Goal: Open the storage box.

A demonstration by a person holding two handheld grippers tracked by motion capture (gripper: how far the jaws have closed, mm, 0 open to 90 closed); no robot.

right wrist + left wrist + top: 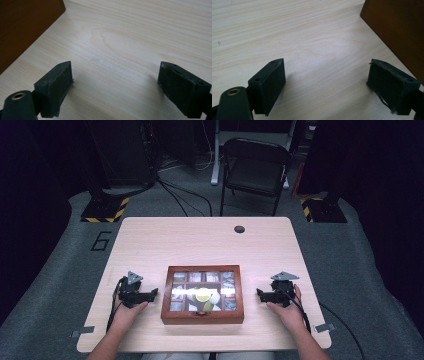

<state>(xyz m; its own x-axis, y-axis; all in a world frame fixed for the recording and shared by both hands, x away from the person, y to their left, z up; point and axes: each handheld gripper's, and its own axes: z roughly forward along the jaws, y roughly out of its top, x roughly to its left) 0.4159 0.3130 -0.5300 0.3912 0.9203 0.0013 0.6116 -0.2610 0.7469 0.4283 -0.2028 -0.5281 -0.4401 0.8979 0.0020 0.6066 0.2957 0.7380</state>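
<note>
Box (202, 294) of reddish-brown wood, flat and rectangular, glass-topped lid down. Set near the front edge of the pale wooden table (200, 240), about midway across. Through the glass, a grid of small compartments with grey-and-white packets; exact number of compartments hard to count under the bright glare at the middle of the lid. Small metal clasp on the front wall. One box in all.

Two grippers, one on each side of the box. Left gripper (150, 294) just beside the box's left wall, apart from it, held in the person's left hand (126, 312), grey three-cornered plate on top. Right gripper (260, 294) just beside the box's right wall, also apart, held in the right hand (286, 310), with the same kind of plate. Both pointed inward at the box.

In the left gripper view, left gripper (325, 82) spread wide, bare table grain between the black pads, nothing held; dark brown box wall (397, 30) rising at the upper right, close past one jaw. In the right gripper view, right gripper (115, 86) likewise spread wide, nothing between the pads, box wall (25, 27) at the upper left. Jaws low over the table surface; whether touching it, cannot tell.

Beyond the table, well behind the box: one black folding chair (256, 167).
</note>
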